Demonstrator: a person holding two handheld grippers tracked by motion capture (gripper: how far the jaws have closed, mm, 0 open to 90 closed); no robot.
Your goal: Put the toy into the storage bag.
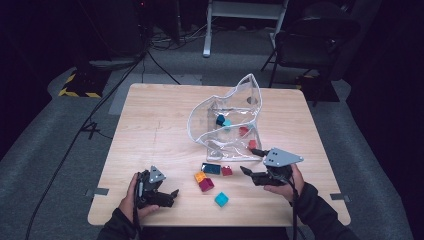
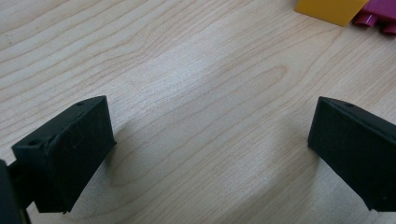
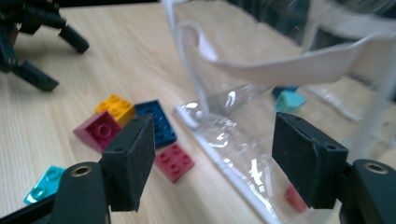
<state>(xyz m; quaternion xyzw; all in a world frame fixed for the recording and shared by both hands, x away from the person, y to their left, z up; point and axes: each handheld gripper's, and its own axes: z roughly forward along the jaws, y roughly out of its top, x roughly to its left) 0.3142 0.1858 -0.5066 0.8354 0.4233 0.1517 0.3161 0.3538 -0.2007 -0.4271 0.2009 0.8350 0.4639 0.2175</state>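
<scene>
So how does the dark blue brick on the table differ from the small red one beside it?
The dark blue brick is a wider flat plate, while the small red brick is a smaller square. In the right gripper view, the blue one touches the yellow brick; the red one lies apart, nearer the clear bag. Both lie studs-up on the table outside the bag.

Bare wood lies open across the left half of the table (image 1: 150, 125), offering a gripper free passage. At centre right a clear plastic bag (image 1: 227, 125) stands with its white-edged mouth raised, blocking the way across. Loose bricks crowd the strip in front of it: a blue plate (image 1: 211, 169), red brick (image 1: 227, 171), yellow brick (image 1: 200, 177), magenta brick (image 1: 206, 185) and teal brick (image 1: 221, 199), with narrow gaps between.
</scene>
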